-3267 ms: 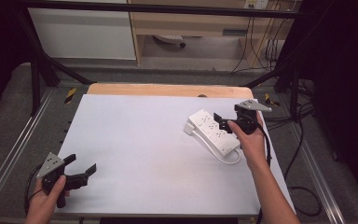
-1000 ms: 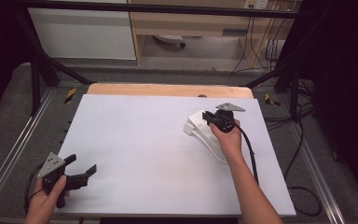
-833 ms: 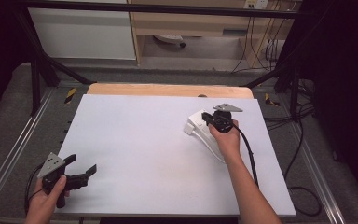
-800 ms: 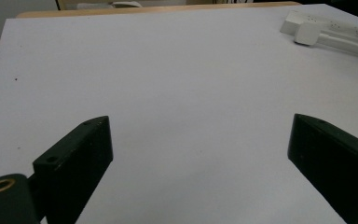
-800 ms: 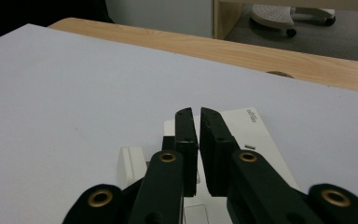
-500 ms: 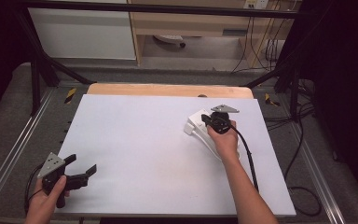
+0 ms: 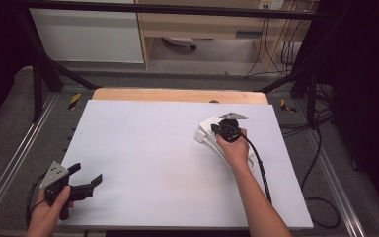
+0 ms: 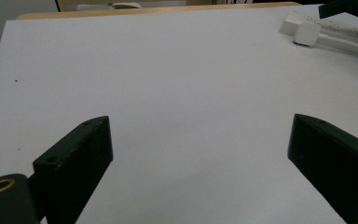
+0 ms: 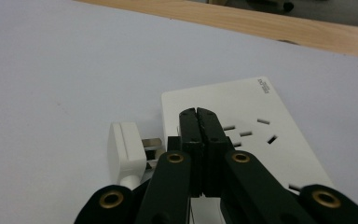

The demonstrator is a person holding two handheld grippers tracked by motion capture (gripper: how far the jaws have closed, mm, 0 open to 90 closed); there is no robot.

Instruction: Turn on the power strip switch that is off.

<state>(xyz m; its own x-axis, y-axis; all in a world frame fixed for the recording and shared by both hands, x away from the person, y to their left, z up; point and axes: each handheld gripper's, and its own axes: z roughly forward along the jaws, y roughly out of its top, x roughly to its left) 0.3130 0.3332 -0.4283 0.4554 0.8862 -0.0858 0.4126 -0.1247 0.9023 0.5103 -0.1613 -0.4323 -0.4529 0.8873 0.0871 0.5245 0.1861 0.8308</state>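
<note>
Right gripper now closed over the power strip

I see my right gripper [image 7: 225,129] has moved from the strip's right end leftward onto the white power strip [image 9: 265,135], and its jaws have just been closing until they meet, nothing between them, tips just beside the white plug [image 9: 127,150].

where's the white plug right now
In the right gripper view the white plug lies on the table, beside the power strip's near end, just left of the shut right gripper.
</note>
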